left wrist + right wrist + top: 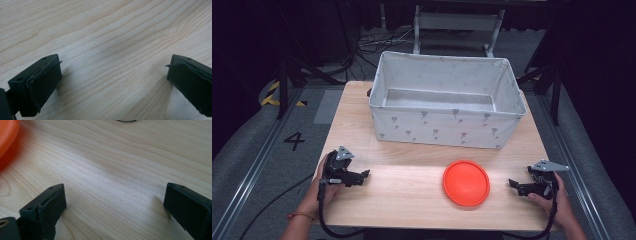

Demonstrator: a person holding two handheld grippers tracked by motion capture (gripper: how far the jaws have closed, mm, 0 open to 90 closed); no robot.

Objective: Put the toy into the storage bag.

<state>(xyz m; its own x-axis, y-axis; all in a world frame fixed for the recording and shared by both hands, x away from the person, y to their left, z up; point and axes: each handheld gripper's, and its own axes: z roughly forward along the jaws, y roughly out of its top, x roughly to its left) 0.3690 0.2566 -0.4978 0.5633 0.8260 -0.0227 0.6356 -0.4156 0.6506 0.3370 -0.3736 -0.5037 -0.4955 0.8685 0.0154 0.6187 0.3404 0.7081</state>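
orange disc (pixel 466 182) lies flat just inward of the right gripper (pixel 514 185), well apart from the left gripper (pixel 363 175); both grippers' jaws wide, empty; right hand nearer

Orange disc (pixel 466 182), pale wood-grain table (pixel 412 187), grey-white patterned bin (pixel 444 127).
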